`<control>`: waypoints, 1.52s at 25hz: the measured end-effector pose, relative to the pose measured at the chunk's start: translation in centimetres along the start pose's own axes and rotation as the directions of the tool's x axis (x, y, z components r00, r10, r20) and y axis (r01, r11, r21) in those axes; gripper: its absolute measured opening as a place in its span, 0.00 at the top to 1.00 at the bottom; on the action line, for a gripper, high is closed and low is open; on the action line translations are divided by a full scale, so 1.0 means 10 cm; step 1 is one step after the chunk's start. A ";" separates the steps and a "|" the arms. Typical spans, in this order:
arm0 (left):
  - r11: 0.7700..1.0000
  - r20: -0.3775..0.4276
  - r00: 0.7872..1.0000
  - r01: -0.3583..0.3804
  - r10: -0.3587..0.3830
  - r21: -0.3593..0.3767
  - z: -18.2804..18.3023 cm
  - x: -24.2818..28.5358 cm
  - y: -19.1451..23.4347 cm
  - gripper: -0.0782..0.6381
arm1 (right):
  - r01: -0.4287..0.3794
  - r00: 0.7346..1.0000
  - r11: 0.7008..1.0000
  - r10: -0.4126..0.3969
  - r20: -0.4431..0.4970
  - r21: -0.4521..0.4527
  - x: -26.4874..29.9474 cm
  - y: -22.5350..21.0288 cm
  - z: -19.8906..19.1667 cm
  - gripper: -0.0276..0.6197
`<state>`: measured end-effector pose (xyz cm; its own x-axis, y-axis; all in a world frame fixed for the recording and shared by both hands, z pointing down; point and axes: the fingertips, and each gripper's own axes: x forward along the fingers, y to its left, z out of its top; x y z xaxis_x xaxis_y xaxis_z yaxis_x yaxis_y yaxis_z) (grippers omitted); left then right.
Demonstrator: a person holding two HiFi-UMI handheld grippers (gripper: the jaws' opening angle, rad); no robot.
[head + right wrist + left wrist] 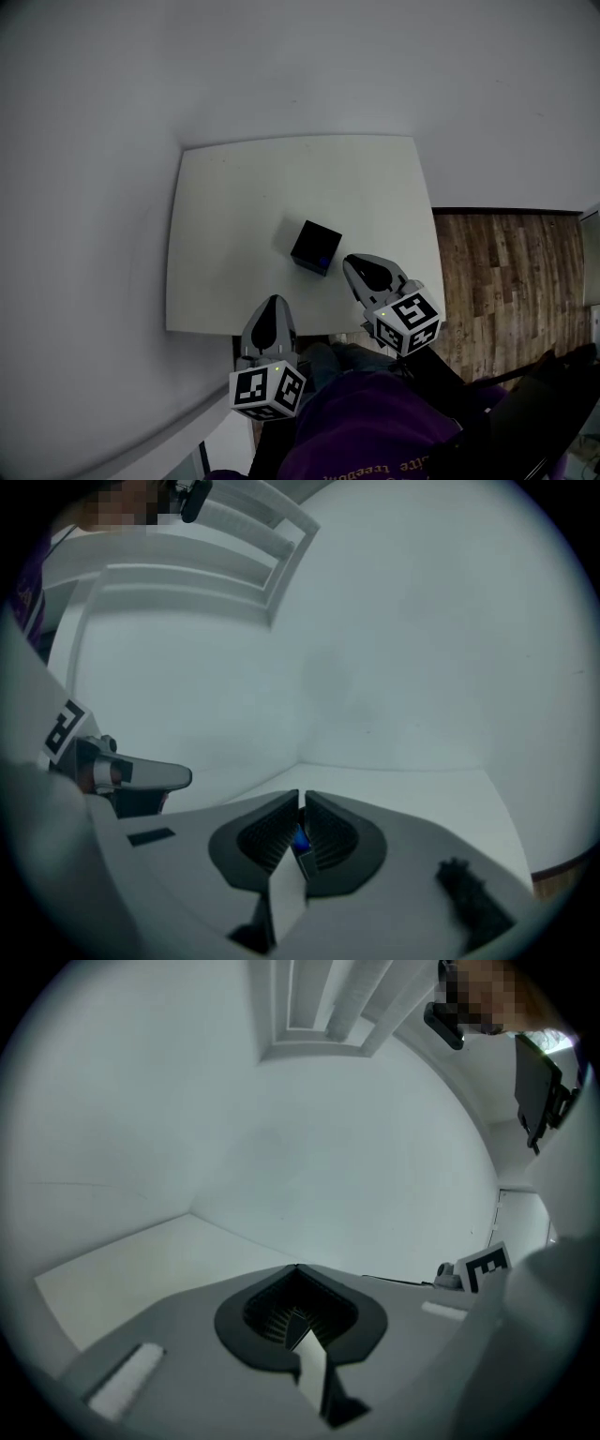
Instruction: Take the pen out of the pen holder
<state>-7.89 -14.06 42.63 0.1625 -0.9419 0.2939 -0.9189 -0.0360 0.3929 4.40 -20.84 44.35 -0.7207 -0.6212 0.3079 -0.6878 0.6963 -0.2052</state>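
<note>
The pen holder (316,247) is a black cube standing near the middle of the white table (234,206), with a small blue spot (324,262) at its near corner. No pen shaft can be made out. My right gripper (352,263) points at the holder from its near right, close but apart, jaws together. In the right gripper view the right gripper (302,799) is shut, and a blue speck (300,839) shows in the slit. My left gripper (273,300) hovers over the table's near edge, left of the holder. The left gripper (298,1269) is shut on nothing.
A plain white wall rises behind the table. Wooden floor (506,272) lies to the right of it. The person's purple garment (375,422) fills the bottom, beside a dark object (534,412). The right gripper's marker cube (487,1267) shows in the left gripper view.
</note>
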 end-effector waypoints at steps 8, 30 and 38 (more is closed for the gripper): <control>1.000 -0.026 1.000 0.014 -0.014 -0.006 0.10 0.14 0.12 0.88 | -0.009 0.998 1.000 0.008 -0.062 -0.015 0.21 0.06 -0.10 0.84; 0.999 -0.036 0.999 0.040 -0.039 0.009 0.20 0.26 0.41 0.88 | -0.001 0.979 0.997 -0.014 -0.205 -0.072 0.60 0.12 -0.50 0.79; 1.000 -0.039 0.999 0.023 -0.023 0.000 0.20 0.23 0.46 0.88 | 0.007 0.974 0.997 -0.024 -0.225 -0.074 0.63 0.10 -0.55 0.79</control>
<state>-12.49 -17.02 43.37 0.1977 -0.9271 0.3183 -0.9150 -0.0580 0.3993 -0.41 -22.07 51.22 -0.6661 -0.5405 0.5140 -0.6846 0.7166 -0.1336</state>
